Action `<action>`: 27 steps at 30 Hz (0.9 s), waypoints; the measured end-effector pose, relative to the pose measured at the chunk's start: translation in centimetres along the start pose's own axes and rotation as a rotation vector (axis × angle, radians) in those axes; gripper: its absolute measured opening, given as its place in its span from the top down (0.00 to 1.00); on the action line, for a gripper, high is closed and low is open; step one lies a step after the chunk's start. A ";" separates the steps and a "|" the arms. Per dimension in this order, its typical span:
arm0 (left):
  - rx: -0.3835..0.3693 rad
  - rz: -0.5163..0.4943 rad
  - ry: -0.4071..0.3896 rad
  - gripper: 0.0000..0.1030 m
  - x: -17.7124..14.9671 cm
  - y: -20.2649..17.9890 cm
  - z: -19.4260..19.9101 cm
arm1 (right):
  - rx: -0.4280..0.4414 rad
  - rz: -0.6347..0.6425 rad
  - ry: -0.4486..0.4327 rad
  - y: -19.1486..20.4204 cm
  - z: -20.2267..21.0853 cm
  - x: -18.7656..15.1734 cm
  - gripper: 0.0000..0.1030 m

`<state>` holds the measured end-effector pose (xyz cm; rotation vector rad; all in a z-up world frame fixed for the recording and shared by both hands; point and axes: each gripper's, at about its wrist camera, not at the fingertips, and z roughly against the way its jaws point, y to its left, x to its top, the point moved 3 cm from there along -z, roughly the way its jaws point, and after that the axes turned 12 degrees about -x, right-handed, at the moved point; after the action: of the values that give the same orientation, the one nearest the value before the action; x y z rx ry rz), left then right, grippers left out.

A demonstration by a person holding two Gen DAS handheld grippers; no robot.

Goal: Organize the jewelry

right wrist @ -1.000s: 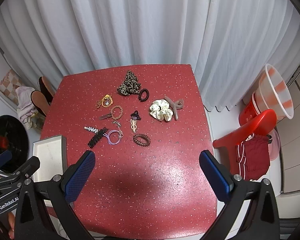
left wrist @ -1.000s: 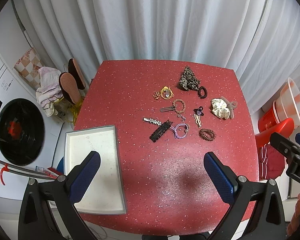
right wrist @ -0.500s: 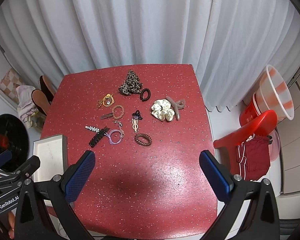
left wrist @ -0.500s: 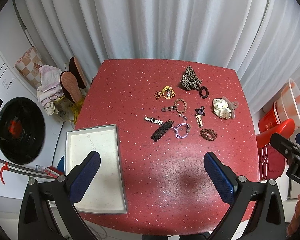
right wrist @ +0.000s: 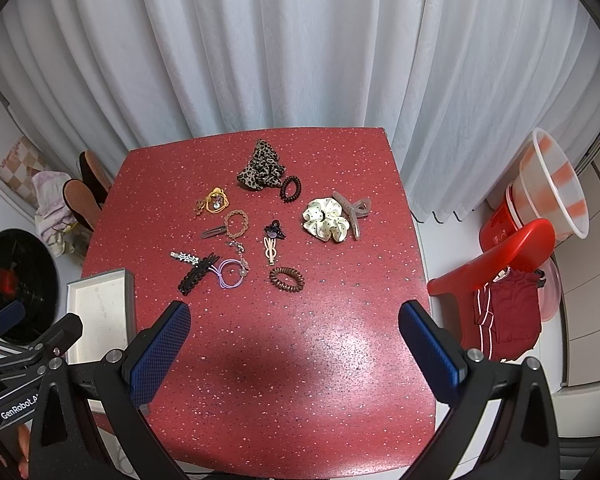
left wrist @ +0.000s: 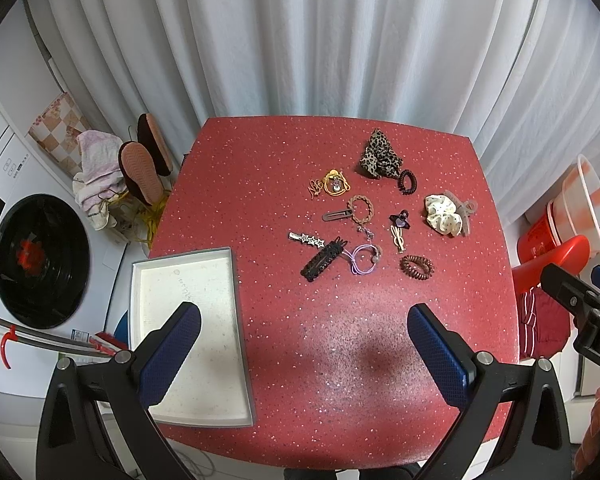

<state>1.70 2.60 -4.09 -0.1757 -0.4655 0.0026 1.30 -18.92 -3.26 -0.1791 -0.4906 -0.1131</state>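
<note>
Several hair accessories lie on a red table [left wrist: 340, 340]: a leopard scrunchie [left wrist: 380, 156], a cream scrunchie [left wrist: 443, 216], a brown coil tie [left wrist: 417, 267], a purple tie [left wrist: 363, 259], a black clip [left wrist: 322, 262] and a star clip [left wrist: 307, 239]. A white tray [left wrist: 188, 332] sits at the table's front left; it also shows in the right wrist view [right wrist: 100, 312]. My left gripper [left wrist: 304, 350] is open and empty above the table's near part. My right gripper [right wrist: 294, 346] is open and empty, high above the near edge.
White curtains hang behind the table. A washing machine [left wrist: 36, 260] and slippers [left wrist: 140, 172] are on the left. A red chair [right wrist: 496, 256] with red cloth and stacked buckets [right wrist: 552, 184] stand on the right.
Both grippers have drifted slightly back and up; the table items look a little smaller and higher in view. Nothing was taken hold of.
</note>
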 end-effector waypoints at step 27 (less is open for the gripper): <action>0.002 0.003 0.030 0.00 0.5 -0.2 -1.0 | 0.010 0.000 0.015 0.2 -0.6 0.0 0.00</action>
<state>2.56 2.22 -4.76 -0.1738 -0.4358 0.0033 1.57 -18.81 -3.81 -0.1686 -0.4759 -0.1119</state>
